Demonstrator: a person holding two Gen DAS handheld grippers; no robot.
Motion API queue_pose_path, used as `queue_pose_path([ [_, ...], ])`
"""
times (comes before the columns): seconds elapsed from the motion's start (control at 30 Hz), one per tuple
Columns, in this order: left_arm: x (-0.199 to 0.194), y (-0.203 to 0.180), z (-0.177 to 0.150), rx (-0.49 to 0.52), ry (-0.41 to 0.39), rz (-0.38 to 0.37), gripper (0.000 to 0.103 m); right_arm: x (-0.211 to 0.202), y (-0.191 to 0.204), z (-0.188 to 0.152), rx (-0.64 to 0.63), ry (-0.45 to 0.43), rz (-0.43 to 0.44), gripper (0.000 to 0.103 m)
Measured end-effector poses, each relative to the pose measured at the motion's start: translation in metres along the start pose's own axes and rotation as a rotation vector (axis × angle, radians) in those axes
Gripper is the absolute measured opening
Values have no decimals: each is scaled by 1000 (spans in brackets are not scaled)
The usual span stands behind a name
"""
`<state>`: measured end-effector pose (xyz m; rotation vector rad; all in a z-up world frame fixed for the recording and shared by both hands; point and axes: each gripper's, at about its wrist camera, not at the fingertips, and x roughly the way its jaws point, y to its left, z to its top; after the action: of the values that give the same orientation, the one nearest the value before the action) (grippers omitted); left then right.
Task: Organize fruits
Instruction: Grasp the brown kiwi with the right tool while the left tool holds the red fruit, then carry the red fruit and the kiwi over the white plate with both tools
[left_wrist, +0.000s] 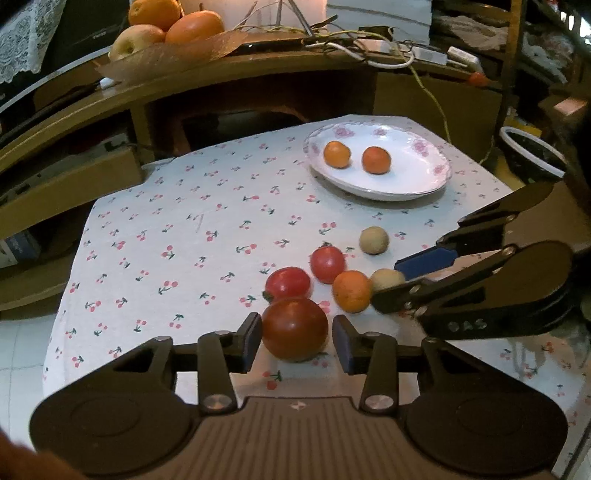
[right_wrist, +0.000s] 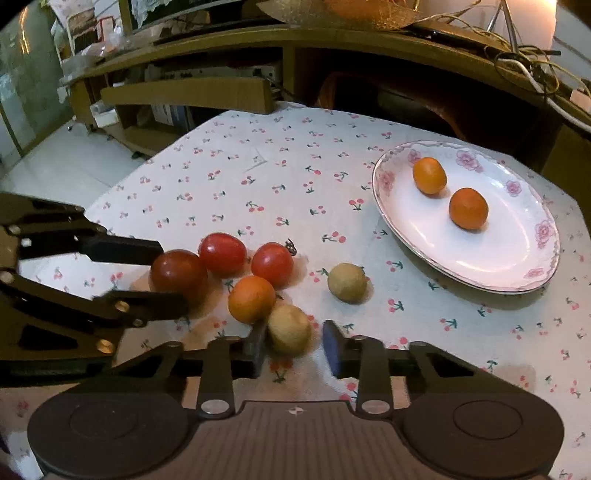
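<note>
On the cherry-print cloth (left_wrist: 166, 240) my left gripper (left_wrist: 297, 341) is open, its pads on either side of a dark red tomato (left_wrist: 294, 328) that rests on the cloth. My right gripper (right_wrist: 294, 349) is open around a tan round fruit (right_wrist: 290, 334); its left pad is close against the fruit and the right pad stands apart. Beside them lie two red tomatoes (right_wrist: 222, 254) (right_wrist: 272, 264), a small orange (right_wrist: 251, 299) and another tan fruit (right_wrist: 347, 282). A floral white plate (right_wrist: 498, 251) at the far right holds two oranges (right_wrist: 429, 175) (right_wrist: 468, 208).
A wooden desk (left_wrist: 258, 74) rises behind the table, carrying a tray of large fruit (left_wrist: 166, 26) and tangled cables (left_wrist: 388, 48). A dark bowl (left_wrist: 532, 155) sits off the table's right side. The cloth's left half is bare, and the floor shows past its edges.
</note>
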<state>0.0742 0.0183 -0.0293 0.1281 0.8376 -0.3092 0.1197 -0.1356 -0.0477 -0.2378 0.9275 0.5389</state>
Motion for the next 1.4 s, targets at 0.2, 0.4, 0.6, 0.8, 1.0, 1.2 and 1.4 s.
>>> queue_pose_path([
  [0.2,12,6,-3,-15,16,27,49,-1,3,-2,-16,4,-12,25],
  [0.4,19,11,-4,-29,21,41,48,-4,-6,-2,26,17,-18,25],
  [0.6,18,13,-4,-39,15,19,44,-9,-10,-5,36,20,-18,25],
  [0.8,7,1,-7,-12,24,-49,44,-21,-14,-11,43,19,-13,25],
  [1.0,4,-19,-11,54,35,-107,44,-21,-16,-20,29,39,-19,25],
  [1.2,8,-26,-12,98,40,-97,45,-20,-16,-21,0,42,-5,28],
  [1.4,9,-26,-14,107,46,-93,47,-21,-15,-22,-13,42,-5,30],
])
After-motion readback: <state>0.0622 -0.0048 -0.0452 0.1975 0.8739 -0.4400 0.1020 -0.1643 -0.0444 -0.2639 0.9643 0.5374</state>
